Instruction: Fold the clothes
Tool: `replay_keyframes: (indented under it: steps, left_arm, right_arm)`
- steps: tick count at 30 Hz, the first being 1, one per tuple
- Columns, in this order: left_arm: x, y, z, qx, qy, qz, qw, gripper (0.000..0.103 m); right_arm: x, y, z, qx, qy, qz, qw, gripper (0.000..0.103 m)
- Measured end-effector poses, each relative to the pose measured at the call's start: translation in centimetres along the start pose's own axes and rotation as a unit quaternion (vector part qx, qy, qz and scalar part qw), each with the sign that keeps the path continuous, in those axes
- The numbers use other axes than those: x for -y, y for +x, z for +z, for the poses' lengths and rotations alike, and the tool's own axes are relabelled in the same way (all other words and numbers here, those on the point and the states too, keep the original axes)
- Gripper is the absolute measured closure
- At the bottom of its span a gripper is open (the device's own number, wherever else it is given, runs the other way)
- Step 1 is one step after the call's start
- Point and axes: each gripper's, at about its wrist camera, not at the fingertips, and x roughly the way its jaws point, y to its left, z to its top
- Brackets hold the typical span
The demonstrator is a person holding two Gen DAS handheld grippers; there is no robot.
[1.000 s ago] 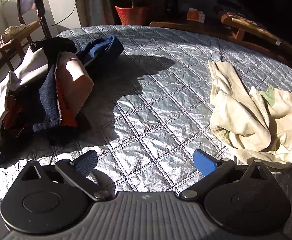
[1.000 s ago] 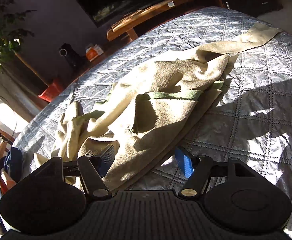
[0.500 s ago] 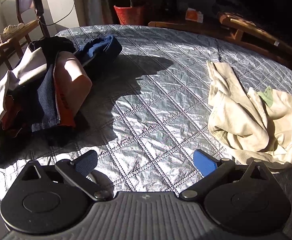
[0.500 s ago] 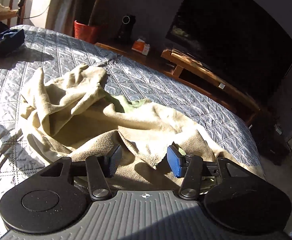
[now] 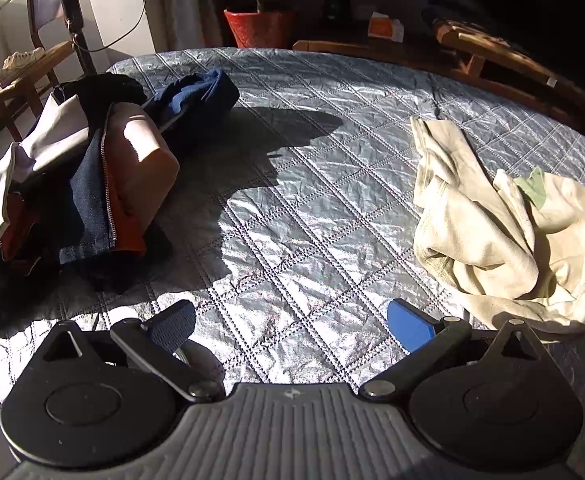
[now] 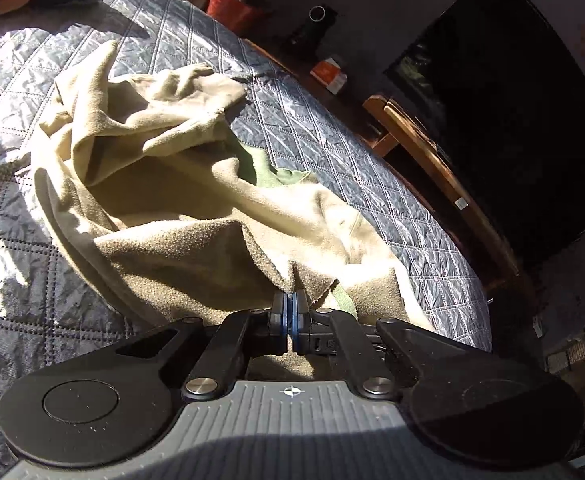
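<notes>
A crumpled cream fleece garment with a green inner collar lies on the grey quilted bed cover. My right gripper is shut on a fold of the garment's near edge. In the left wrist view the same garment lies at the right. My left gripper is open and empty, low over the bed cover, left of the garment and apart from it.
A pile of other clothes, denim, dark blue and pink, sits at the left of the bed. A red pot, a wooden bench, a chair with shoes and a dark TV screen stand beyond the bed.
My right gripper has closed from open onto the fleece garment's edge and swung its view round over the garment. My left gripper has stayed nearly still and open.
</notes>
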Motion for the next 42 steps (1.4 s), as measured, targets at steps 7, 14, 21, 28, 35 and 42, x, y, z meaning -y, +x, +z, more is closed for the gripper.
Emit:
replay_keyframes:
  steps: [7, 14, 21, 28, 35, 42]
  left_arm:
    - [0.0, -0.3, 0.1, 0.004, 0.0, -0.007, 1.0, 0.001]
    - [0.1, -0.5, 0.0, 0.005, 0.0, -0.008, 1.0, 0.001]
    - [-0.1, -0.6, 0.1, 0.005, -0.005, -0.009, 0.9999, 0.001]
    - [-1.1, -0.9, 0.6, 0.009, -0.023, -0.004, 0.9997, 0.001]
    - [-3.6, -0.8, 1.2, 0.004, -0.068, 0.006, 0.9976, 0.001]
    - [-4.4, -1.0, 1.4, 0.001, -0.095, 0.003, 0.9955, 0.001]
  right_arm:
    - [-2.5, -9.5, -3.3, -0.035, 0.004, 0.029, 0.999, 0.101]
    - [-7.5, -17.6, -3.3, -0.047, 0.087, 0.232, 0.968, 0.1]
    - [-4.1, -15.4, 2.8, 0.053, 0.108, 0.178, 0.977, 0.083]
    - [-2.9, -5.3, 9.5, 0.058, 0.171, 0.205, 0.962, 0.046]
    - [-6.7, 4.9, 12.4, -0.037, 0.126, 0.206, 0.97, 0.047]
    - [-8.1, 4.1, 17.0, 0.111, 0.022, 0.151, 0.982, 0.093]
